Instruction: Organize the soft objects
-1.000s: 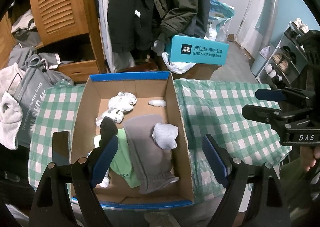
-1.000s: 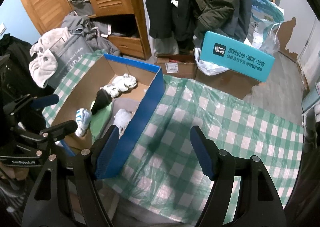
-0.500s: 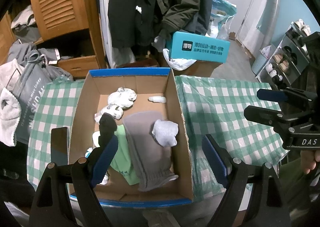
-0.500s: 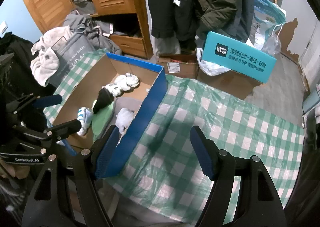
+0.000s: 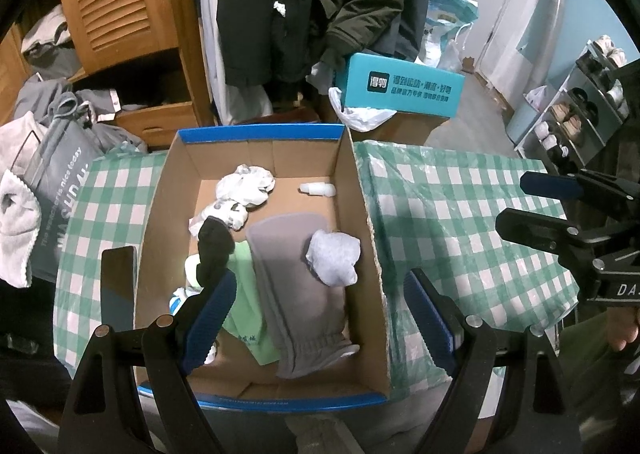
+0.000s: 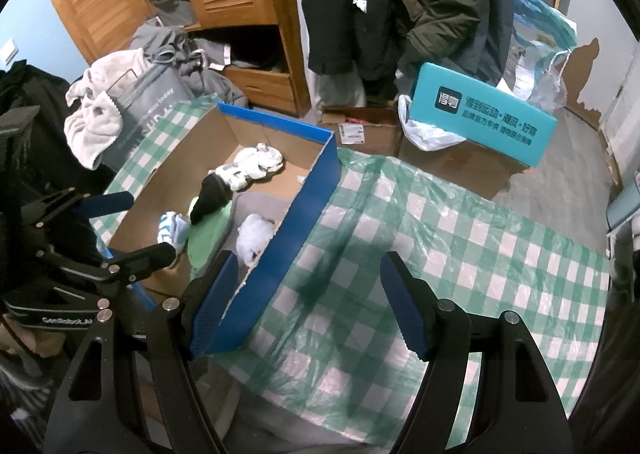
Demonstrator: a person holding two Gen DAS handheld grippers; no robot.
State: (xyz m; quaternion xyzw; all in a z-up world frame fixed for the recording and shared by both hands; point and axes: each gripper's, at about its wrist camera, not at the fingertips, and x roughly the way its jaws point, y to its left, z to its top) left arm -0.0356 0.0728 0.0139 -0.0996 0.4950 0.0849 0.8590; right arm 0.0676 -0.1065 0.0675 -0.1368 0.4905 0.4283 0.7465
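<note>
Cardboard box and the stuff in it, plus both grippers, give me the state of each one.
Cardboard box: open-topped, on the checked tablecloth.
Grey sock: laid flat.
Light grey sock: balled, on the grey sock.
Black sock: bunched.
White socks: balled.
Left gripper: open, empty.
Right gripper: open, empty.

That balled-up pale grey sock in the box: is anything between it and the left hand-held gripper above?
Nothing visible. The sock lies on top of the long grey cloth, uncovered, with the open left hand-held gripper hovering above.

hidden: green cloth [image 5: 244, 294] partly under grey sock [image 5: 296, 294] | striped sock [image 5: 180, 296] behind claw
</note>
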